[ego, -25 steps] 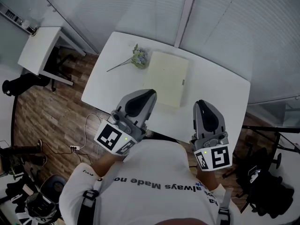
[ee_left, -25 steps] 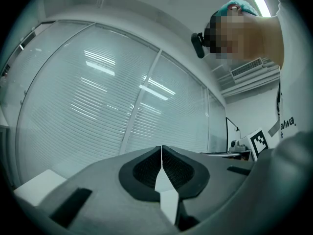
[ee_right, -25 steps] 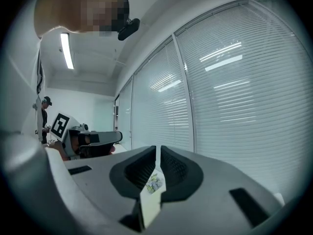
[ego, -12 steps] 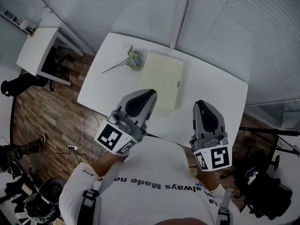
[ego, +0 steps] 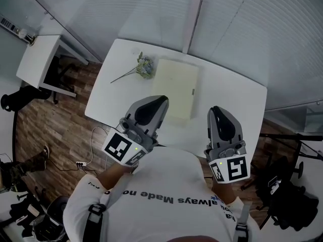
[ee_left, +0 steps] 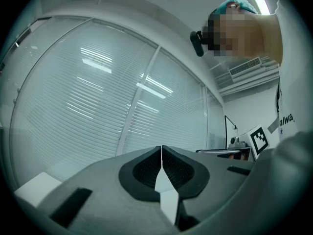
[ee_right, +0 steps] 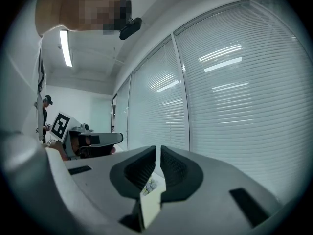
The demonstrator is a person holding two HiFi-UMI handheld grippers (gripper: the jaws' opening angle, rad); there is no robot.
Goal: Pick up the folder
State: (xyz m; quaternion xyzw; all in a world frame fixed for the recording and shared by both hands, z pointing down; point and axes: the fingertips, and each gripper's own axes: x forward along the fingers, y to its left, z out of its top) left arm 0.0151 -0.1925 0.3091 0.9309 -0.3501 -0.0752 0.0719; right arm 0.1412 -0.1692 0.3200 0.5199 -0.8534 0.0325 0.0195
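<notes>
Pale cream rectangular folder [ego: 175, 87] lies flat and closed on the white rounded-corner table [ego: 237, 105]. It sits about mid-width, nearer the far edge than the near edge, long sides running far to near. A small bunch of green-stemmed flowers [ego: 143, 66] lies just beside the folder's far-left corner, stems pointing toward the table's left edge. Can't tell whether the blooms touch the folder.

Left gripper [ego: 160, 102], grey shell with a square-marker cube, is held over the table's near edge. In the head view its nose overlaps the folder's near-left corner. Its fingers [ee_left: 145, 169] are pressed together tip to tip with nothing between them. The left gripper view looks level at slatted blinds, not at the table top.

Right gripper [ego: 216, 112] is the same build, over the near edge to the right of the folder and apart from it. Its fingers [ee_right: 177, 169] are closed too, with only a hairline slit at the tips, and hold nothing. Neither gripper has the folder.

Both are held by a person in a white T-shirt [ego: 161, 185] standing at the near edge.

Surroundings:
- A glass wall with blinds [ego: 242, 29] runs along the table's far edge.
- A small white side table [ego: 38, 59] stands off the far-left corner.
- The wood-plank floor [ego: 55, 120] has a white cable [ego: 92, 144] trailing near the near-left corner.
</notes>
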